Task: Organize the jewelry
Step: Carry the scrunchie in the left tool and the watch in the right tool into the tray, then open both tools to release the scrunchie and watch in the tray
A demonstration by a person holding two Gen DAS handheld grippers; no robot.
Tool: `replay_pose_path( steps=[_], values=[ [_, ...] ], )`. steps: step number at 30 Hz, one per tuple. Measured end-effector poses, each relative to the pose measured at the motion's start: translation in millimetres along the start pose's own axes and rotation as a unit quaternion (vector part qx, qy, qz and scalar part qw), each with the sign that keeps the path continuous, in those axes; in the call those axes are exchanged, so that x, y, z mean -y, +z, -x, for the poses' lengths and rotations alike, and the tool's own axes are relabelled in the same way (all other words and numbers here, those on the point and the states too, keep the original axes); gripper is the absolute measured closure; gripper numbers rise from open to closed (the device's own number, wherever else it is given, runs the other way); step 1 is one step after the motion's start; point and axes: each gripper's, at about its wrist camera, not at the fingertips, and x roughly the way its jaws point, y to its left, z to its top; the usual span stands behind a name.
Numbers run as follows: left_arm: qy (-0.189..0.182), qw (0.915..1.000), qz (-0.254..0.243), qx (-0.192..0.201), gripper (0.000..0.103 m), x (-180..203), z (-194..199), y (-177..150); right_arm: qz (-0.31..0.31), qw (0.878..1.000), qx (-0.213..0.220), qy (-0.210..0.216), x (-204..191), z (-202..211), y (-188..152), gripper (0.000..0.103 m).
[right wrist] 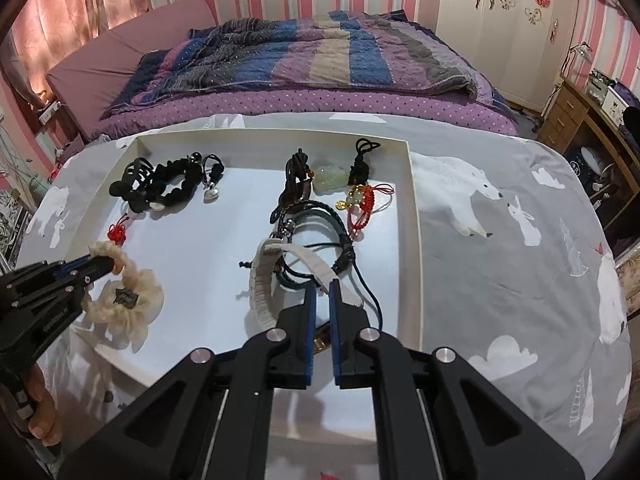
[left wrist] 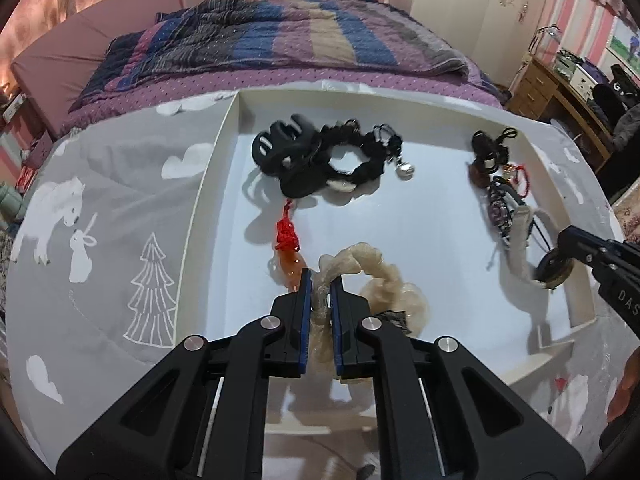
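A white tray (left wrist: 200, 208) (right wrist: 414, 216) lies on a grey animal-print cloth. My left gripper (left wrist: 322, 280) (right wrist: 106, 266) is shut on a cream organza scrunchie (left wrist: 380, 280) (right wrist: 128, 308) just over the tray's near left part. My right gripper (right wrist: 322, 290) (left wrist: 570, 246) is shut on a watch with a cream strap (right wrist: 262, 284) (left wrist: 520, 240); its round face (left wrist: 554, 274) hangs at the fingertips. Beside the scrunchie lies a red knot charm (left wrist: 286, 236) (right wrist: 118, 234).
Far left in the tray lie a black claw clip (left wrist: 280, 148) (right wrist: 136, 184) and a black scrunchie (left wrist: 356, 160) (right wrist: 180, 184). A tangle of dark cord bracelets (right wrist: 316, 220), a jade pendant (right wrist: 330, 178) and red cords (right wrist: 360, 204) sit right. A bed (right wrist: 320, 60) stands beyond.
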Motion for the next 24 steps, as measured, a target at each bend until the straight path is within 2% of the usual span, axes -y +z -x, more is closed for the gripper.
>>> replay_pose_path(
  steps=[4, 15, 17, 18, 19, 20, 21, 22, 24],
  values=[
    [0.015, 0.9999, -0.003, -0.004, 0.096, -0.2, -7.3, -1.4, 0.019, 1.000, 0.005, -0.013, -6.7, -4.4, 3.9, 0.097],
    [0.037, 0.9993, -0.002, -0.006, 0.089, -1.6, -9.7, -4.5, 0.018, 1.000, 0.008, 0.000, -3.9, -5.0, 8.7, 0.094],
    [0.037, 0.9993, -0.001, -0.005, 0.086, -1.2, -7.0, -5.0, 0.018, 1.000, 0.006, 0.001, -4.0, -4.9, 8.7, 0.094],
    [0.038, 0.9993, -0.001, -0.002, 0.079, -1.0, -3.6, -5.6, 0.018, 1.000, 0.007, 0.003, -4.3, -3.9, 8.5, 0.094],
    [0.040, 0.9992, 0.000, 0.002, 0.066, -0.8, -0.8, -5.6, 0.017, 1.000, 0.008, 0.004, -4.4, -3.3, 8.5, 0.094],
    [0.042, 0.9991, 0.000, 0.006, 0.061, -0.4, 3.0, -5.6, 0.014, 1.000, 0.007, 0.005, -3.9, -2.5, 8.7, 0.092],
    [0.044, 0.9990, 0.000, 0.013, 0.052, 0.4, 7.6, -5.5, 0.012, 1.000, 0.006, 0.008, -3.3, -1.8, 8.9, 0.083],
    [0.045, 0.9988, -0.002, 0.020, 0.050, 1.9, 13.0, -5.6, 0.010, 1.000, 0.006, 0.011, -3.3, -1.3, 8.9, 0.067],
    [0.043, 0.9987, -0.005, 0.026, 0.049, 3.9, 20.2, -4.5, 0.006, 1.000, 0.015, 0.007, -2.8, 3.5, 8.4, 0.059]
  ],
)
